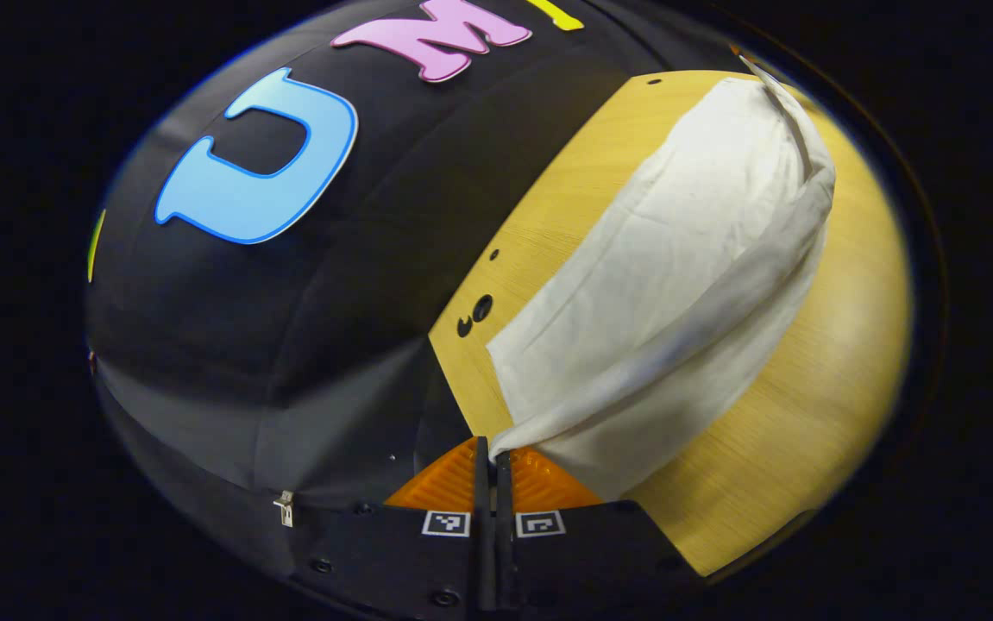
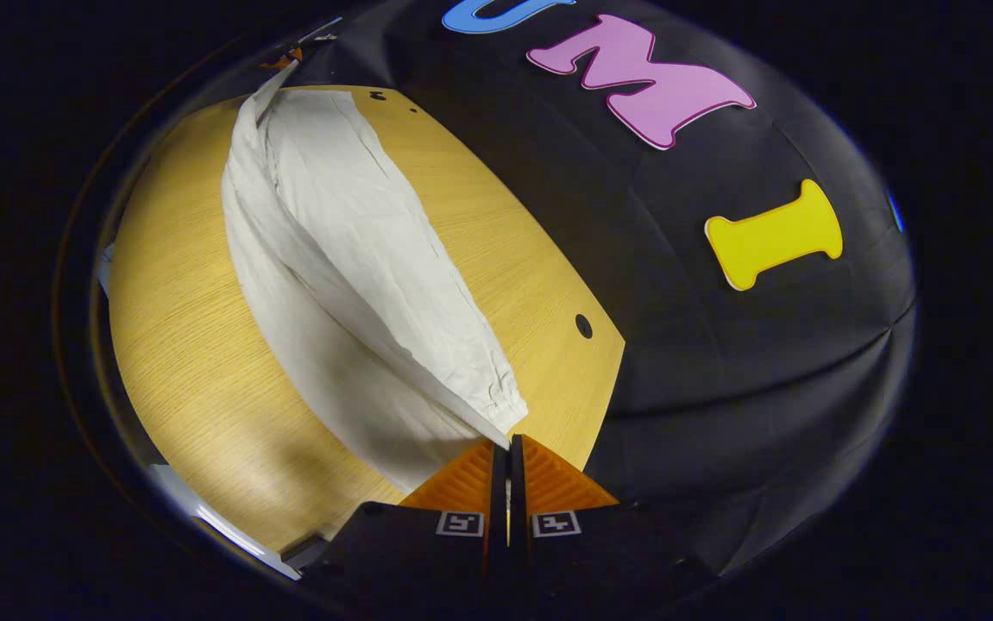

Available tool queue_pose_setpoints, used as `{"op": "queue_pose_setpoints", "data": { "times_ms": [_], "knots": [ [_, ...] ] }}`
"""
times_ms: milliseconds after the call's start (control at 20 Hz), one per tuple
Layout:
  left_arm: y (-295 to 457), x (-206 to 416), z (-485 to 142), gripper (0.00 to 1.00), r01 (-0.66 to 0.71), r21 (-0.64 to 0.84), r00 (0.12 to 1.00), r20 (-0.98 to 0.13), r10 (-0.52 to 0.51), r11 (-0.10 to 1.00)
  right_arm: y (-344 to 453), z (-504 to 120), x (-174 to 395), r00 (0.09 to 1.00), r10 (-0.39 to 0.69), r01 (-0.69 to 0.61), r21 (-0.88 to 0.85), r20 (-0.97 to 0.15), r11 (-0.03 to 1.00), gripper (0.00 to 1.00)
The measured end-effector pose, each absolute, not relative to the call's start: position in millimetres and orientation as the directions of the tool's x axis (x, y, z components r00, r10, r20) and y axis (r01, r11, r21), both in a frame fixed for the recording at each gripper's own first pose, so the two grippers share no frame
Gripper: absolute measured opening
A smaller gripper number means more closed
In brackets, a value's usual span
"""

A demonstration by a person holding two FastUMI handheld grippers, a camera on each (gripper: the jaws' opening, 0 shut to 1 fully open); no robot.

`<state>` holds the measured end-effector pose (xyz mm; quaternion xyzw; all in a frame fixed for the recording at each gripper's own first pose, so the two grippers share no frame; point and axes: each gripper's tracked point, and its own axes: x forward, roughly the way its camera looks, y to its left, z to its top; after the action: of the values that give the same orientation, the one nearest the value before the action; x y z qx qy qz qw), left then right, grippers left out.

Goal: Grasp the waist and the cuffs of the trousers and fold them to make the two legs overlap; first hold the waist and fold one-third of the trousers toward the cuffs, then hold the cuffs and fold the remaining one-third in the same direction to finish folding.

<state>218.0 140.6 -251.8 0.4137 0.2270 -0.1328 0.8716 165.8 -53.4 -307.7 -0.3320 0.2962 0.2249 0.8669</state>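
Trousers [image 1: 669, 285] lengthwise between both claws

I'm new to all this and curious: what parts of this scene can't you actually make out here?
- Left gripper view: the trousers' far end blurs at the picture's edge.
- Right gripper view: the trousers' far end is likewise smeared; which end is the waist is unclear.
- Both views: the table under the cloth is hidden.

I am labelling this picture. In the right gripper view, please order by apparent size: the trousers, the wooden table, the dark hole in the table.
1. wooden table, largest, though the trousers cover part.
2. trousers, both tools pinching them.
3. dark hole, by far the smallest.
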Motion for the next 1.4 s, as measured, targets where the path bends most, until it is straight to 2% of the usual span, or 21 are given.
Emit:
{"op": "queue_pose_setpoints", "data": {
  "times_ms": [200, 600, 1100, 1400],
  "knots": [
    [128.3, 258.1, -254.5, 0.05, 0.402, 0.662, 0.869, -0.493, -0.037, 0.633, -55.3, -314.8, 207.9, 0.737, 0.158, -0.553, -0.451, -0.658, 0.7, 0.06],
    [119.4, 326.1, -288.1, 0.05, 0.389, 0.658, 0.864, -0.503, -0.009, 0.645, -60.3, -359.6, 256.1, 0.721, 0.091, -0.525, -0.456, -0.687, 0.719, 0.05],
    [99.6, 387.2, -354.2, 0.05, 0.45, 0.666, 0.821, -0.57, 0.018, 0.595, -53.5, -433.1, 281.8, 0.629, 0.064, -0.582, -0.415, -0.775, 0.699, 0.06],
    [99.3, 398.3, -380.3, 0.05, 0.445, 0.699, 0.815, -0.576, 0.071, 0.56, -51.5, -437.7, 288.6, 0.644, 0.038, -0.552, -0.429, -0.764, 0.715, 0.06]
  ]
}}
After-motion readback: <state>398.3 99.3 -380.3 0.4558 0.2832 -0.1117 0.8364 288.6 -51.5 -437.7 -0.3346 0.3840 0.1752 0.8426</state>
